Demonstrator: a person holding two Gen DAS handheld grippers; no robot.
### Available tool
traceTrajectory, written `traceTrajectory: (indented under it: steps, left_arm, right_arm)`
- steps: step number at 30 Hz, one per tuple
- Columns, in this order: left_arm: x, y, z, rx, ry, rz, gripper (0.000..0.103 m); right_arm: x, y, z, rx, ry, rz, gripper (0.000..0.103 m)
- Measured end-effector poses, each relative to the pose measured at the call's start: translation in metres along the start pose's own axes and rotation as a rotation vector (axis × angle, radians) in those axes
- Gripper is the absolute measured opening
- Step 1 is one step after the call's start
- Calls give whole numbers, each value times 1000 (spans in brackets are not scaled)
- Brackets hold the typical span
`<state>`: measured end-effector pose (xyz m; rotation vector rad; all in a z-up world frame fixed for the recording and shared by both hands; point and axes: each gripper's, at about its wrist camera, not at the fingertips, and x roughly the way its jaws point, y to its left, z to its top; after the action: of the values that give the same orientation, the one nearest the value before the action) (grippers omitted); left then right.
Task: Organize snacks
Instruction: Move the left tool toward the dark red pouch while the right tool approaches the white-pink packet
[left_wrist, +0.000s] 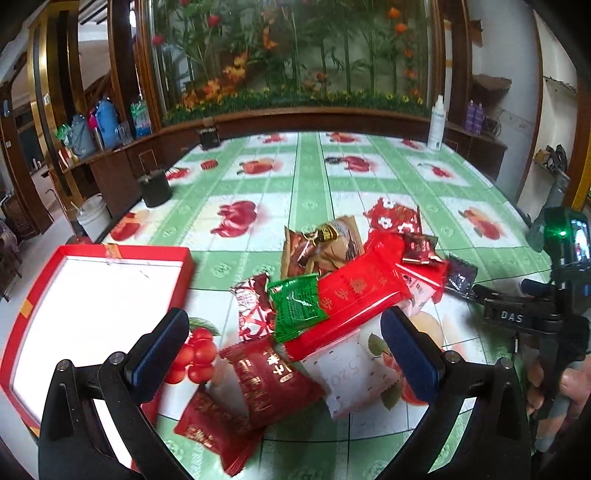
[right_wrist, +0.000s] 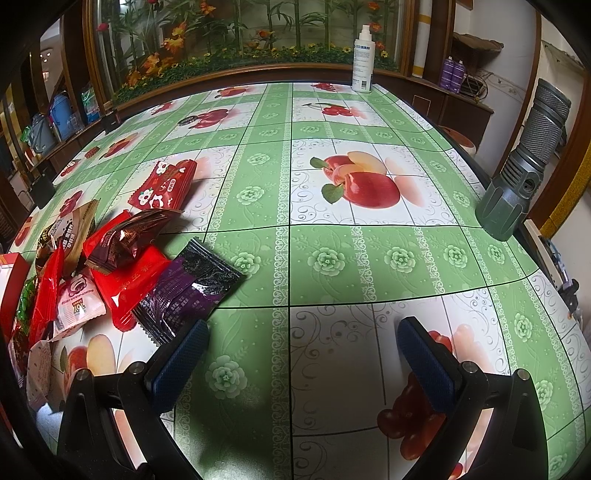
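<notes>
Over the snack pile (left_wrist: 325, 295) | left gripper (left_wrist: 284, 343) hovering, fingers gaping, empty | red box (left_wrist: 92, 310) lying at 9 o'clock | right gripper (right_wrist: 301, 354) idling spread, pile at 10 o'clock

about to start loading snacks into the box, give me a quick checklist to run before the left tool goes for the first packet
1. Left tool open: ok, fingers spread wide with nothing between them.
2. Red box ready: ok, its white inside shows nothing in it; it sits left of the pile.
3. A packet between the fingers: ok, the dark red packet lies just ahead of the tool.
4. That packet free to lift: not ok, it overlaps other wrappers.
5. Right tool out of the way: ok, open over bare tablecloth, right of the pile.
6. Packet count: cannot tell, the wrappers overlap.
</notes>
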<state>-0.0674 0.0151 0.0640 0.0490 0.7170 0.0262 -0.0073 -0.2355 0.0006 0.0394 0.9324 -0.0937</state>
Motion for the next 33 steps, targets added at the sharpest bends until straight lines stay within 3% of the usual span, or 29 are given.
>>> traceTrajectory:
  steps: [17,28,33]
  left_arm:
    - [-27,23,-4,-29,-72,32,103]
    - [-26,37,-9,-39,-50,32,103]
    - [-32,64,-21,-1,-26,48,103]
  right_arm:
    - [0,0,0,0,0,0,103]
    - [0,0,0,0,0,0,103]
    - [-3,2,-3,-3,5,0,103]
